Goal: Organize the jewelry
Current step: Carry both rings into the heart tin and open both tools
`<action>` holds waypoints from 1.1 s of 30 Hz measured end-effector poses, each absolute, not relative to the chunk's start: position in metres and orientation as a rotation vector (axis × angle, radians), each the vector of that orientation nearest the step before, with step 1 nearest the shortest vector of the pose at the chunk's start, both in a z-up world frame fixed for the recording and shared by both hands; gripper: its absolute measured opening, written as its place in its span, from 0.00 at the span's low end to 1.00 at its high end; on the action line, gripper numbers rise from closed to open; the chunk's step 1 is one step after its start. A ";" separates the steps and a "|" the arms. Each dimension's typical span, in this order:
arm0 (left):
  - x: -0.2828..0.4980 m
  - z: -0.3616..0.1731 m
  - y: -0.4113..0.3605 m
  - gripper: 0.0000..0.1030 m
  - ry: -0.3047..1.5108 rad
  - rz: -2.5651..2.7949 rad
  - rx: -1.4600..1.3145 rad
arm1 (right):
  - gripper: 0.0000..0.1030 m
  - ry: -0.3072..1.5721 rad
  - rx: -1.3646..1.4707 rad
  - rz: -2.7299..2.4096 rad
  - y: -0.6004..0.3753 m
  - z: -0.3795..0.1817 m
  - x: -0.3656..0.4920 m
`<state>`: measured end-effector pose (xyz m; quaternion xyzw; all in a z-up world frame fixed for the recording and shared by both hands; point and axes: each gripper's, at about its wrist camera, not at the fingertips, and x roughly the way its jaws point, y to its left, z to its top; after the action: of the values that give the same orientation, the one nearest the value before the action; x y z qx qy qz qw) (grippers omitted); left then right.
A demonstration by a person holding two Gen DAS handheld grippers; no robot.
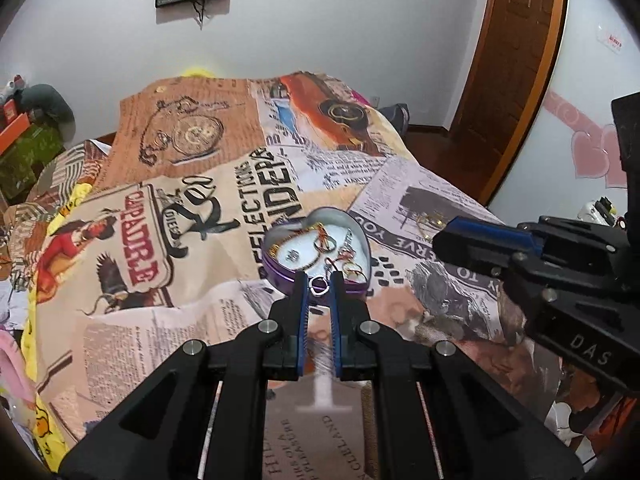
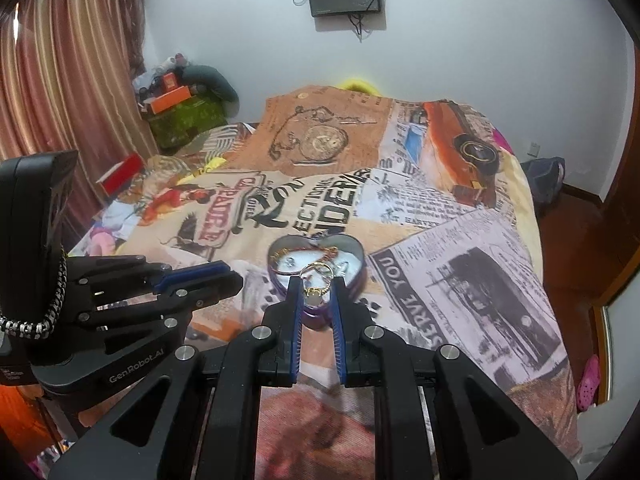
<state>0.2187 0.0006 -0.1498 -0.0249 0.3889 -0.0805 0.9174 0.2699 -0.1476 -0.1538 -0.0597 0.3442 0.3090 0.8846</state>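
Bedspread with vintage newspaper print [image 1: 168, 344] is my workbench, so both grippers hover at the purple heart-shaped tin [image 1: 280, 268] just past my tips, left gripper [image 1: 319, 284] pinching a silver ring [image 1: 319, 285], right gripper [image 2: 316, 289] pinching a gold ring [image 2: 313, 293], ready to drop in.

A bed [image 2: 460, 240] carries everything, spread with a cover [image 1: 168, 312] printed like old newspapers and posters. A purple heart-shaped tin [image 1: 280, 268] sits open on the cover near the middle, with rings and chains inside.
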 end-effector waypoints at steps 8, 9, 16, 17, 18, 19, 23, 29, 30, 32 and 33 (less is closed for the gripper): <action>0.227 -0.158 0.010 0.08 0.805 -0.163 -0.075 | 0.12 0.744 -0.119 0.661 -0.136 -0.169 0.279; 0.229 -0.159 0.010 0.08 0.808 -0.164 -0.076 | 0.12 0.752 -0.115 0.661 -0.134 -0.172 0.282; 0.248 -0.169 0.010 0.08 0.815 -0.175 -0.081 | 0.12 0.787 -0.101 0.663 -0.129 -0.186 0.297; 0.250 -0.171 0.011 0.08 0.815 -0.177 -0.082 | 0.12 0.789 -0.097 0.663 -0.129 -0.187 0.299; 0.253 -0.172 0.011 0.08 0.816 -0.179 -0.084 | 0.12 0.791 -0.089 0.663 -0.129 -0.187 0.302; 0.256 -0.173 0.011 0.08 0.816 -0.181 -0.085 | 0.12 0.792 -0.084 0.663 -0.129 -0.187 0.304; 0.266 -0.178 0.010 0.08 0.822 -0.193 -0.092 | 0.12 0.795 -0.060 0.658 -0.128 -0.189 0.314; 0.274 -0.189 0.005 0.08 0.847 -0.214 -0.079 | 0.12 0.815 -0.041 0.659 -0.125 -0.195 0.328; 0.275 -0.191 0.004 0.08 0.852 -0.216 -0.074 | 0.12 0.822 -0.039 0.664 -0.124 -0.197 0.330; 0.276 -0.194 0.004 0.08 0.858 -0.218 -0.071 | 0.12 0.831 -0.044 0.665 -0.122 -0.200 0.332; 0.277 -0.195 0.004 0.08 0.861 -0.220 -0.072 | 0.12 0.838 -0.050 0.664 -0.121 -0.202 0.332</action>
<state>0.2768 0.0038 -0.1952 -0.0346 0.4162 -0.1064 0.9024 0.3322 -0.1211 -0.2023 -0.0239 0.3992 0.3164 0.8602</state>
